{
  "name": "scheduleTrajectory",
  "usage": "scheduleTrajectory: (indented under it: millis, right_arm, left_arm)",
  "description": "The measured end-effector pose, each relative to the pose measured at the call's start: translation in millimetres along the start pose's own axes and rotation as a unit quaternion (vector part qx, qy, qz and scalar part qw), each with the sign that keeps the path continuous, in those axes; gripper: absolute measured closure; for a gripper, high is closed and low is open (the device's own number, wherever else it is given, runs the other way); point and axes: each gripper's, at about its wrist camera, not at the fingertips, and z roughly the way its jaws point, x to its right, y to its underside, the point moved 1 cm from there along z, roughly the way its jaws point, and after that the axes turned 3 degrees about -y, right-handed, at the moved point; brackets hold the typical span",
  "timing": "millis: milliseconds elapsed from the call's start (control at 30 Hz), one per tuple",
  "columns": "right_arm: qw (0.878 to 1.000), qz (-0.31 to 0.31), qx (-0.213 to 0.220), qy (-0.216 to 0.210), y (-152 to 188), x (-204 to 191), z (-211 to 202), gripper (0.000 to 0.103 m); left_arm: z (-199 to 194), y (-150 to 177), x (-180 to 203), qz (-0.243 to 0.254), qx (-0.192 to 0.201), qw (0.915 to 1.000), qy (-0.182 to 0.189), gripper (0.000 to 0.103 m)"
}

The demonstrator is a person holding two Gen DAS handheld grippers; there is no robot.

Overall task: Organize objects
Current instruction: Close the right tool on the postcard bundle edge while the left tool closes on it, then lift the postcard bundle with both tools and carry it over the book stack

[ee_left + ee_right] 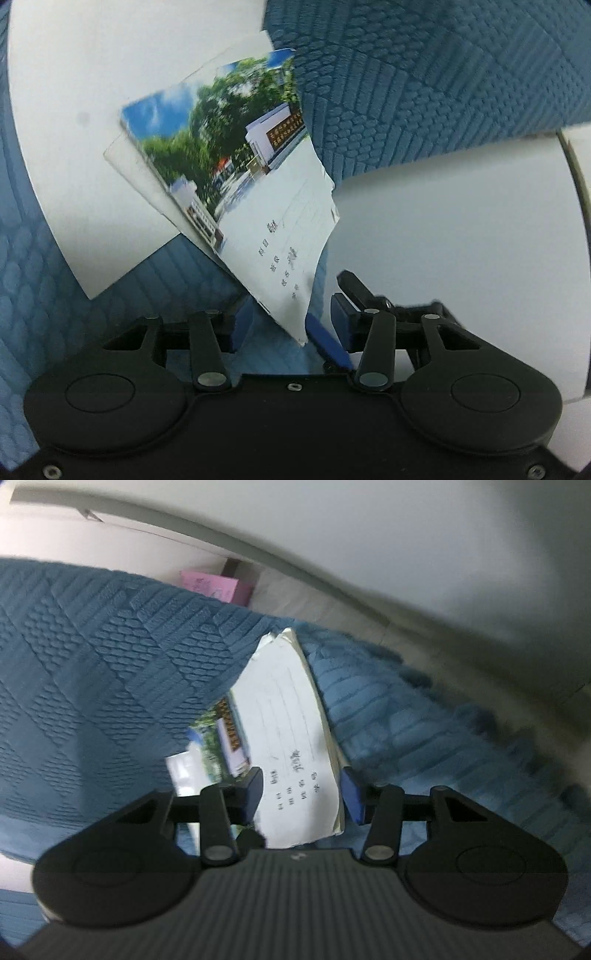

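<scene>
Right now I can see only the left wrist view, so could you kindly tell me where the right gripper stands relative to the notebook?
Observer: The notebook sits between the fingers of the right gripper, with one pad near each side edge. I cannot tell whether they are clamping it.
Operator: Thank you. Does anything lie beyond the blue blanket on that side?
Observer: Yes, a pink item shows just past the far edge of the blue blanket, in front of a pale wall.
</scene>
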Motion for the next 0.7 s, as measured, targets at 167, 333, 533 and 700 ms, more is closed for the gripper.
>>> scheduleTrajectory:
  millis: [167,333,533,700]
  right_arm:
    - [0.999,0.014,-0.013,-0.032,-0.7,6.2,-1.6,0.053]
    - [0.997,0.025,-0.026,-0.072,0.1,10.6,-2.2,0.054]
    - [0.997,0.018,-0.032,-0.065,3.0,14.2,-2.3,0.053]
    - [0.997,0.032,-0.033,-0.066,2.5,20.0,-3.7,0.052]
  left_arm:
    - [7.4,2.8,-4.6,-0.04,0.002,0.9989,0.023,0.063]
    - [12.6,8.8,0.2,-0.054,0.007,0.9981,0.027,0.086]
    - [11.3,14.3,0.0,-0.066,0.008,0.9973,0.033,0.096]
    - [-4.0,17.7,12.9,-0.048,0.006,0.9976,0.05,0.098]
